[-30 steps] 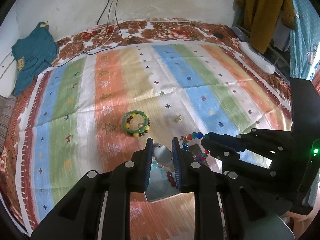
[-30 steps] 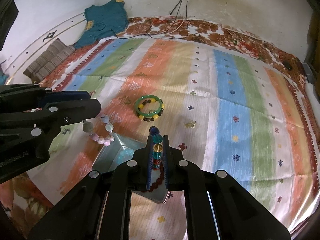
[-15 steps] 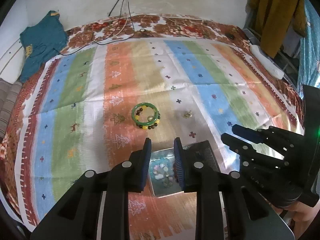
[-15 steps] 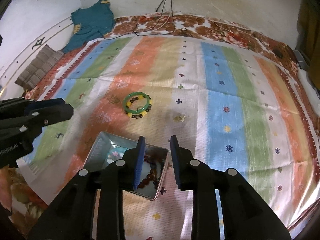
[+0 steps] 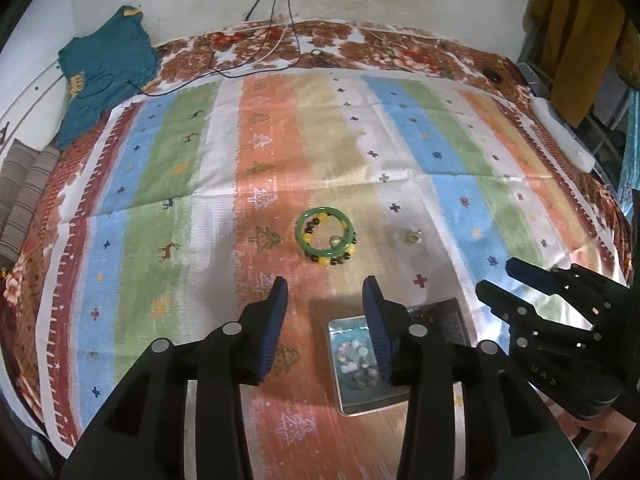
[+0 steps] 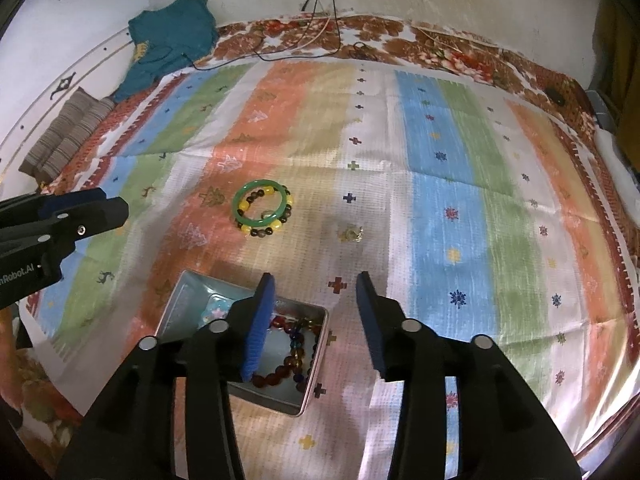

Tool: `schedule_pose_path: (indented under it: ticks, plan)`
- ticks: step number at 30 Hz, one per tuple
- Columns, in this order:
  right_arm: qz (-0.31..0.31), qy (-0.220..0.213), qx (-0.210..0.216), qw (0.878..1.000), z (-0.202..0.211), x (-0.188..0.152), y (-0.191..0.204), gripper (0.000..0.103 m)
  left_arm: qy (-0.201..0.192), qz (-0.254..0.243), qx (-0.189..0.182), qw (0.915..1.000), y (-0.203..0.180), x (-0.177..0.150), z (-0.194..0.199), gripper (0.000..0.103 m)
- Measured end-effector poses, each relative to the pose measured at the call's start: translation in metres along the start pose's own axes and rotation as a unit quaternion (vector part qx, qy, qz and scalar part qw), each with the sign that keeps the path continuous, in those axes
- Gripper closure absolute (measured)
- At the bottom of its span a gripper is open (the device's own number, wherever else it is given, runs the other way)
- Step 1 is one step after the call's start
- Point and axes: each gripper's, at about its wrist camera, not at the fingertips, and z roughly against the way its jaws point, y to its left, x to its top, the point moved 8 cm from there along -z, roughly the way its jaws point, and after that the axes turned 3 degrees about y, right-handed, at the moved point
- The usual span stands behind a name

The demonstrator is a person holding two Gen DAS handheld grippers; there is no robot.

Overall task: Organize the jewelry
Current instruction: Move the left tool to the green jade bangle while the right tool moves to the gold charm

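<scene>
A small metal tin [image 6: 316, 364] lies on the striped cloth, with a dark beaded bracelet [image 6: 296, 348] and pale beads [image 5: 356, 364] inside it. Farther back a green bangle [image 6: 261, 205] rests on a yellow-and-brown bead bracelet [image 6: 276, 226], and a small gold piece [image 6: 350, 233] lies to their right. My left gripper [image 5: 325, 292] hovers just left of the tin [image 5: 360, 404], its jaws opening with nothing between them. Over the tin's right side my right gripper [image 6: 316, 292] also has its jaws opening, and they are empty too.
A striped cloth [image 6: 440, 184] covers a floral bedsheet [image 5: 400, 48]. A teal garment [image 5: 104, 68] and a striped cushion [image 5: 24, 196] lie at the back left. Cables [image 5: 276, 12] hang down the wall. A white power strip [image 5: 560, 132] sits at the right edge.
Both grippers have let go of their bead bracelets, which now lie in the tin. Both sets of jaws have spread apart, and the left gripper has shifted to the left of the tin.
</scene>
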Motion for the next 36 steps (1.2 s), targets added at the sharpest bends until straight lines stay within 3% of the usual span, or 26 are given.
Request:
schedule_pose_path:
  ticks: [11,16,36]
  plan:
    - [0.009,0.019,-0.021,1.0,-0.017,0.008,-0.004,0.046,0.023,-0.001,0.05,0.9985,0.02,0.011,-0.03,0.052]
    - [0.001,0.025,-0.025,0.999,-0.025,0.014,-0.009,0.042,0.025,0.01,0.051,0.9984,0.025,0.013,-0.034,0.048]
    - [-0.019,0.068,-0.044,0.997,-0.073,0.031,-0.032,0.036,0.05,-0.002,0.065,0.9966,0.024,0.036,-0.082,0.046]
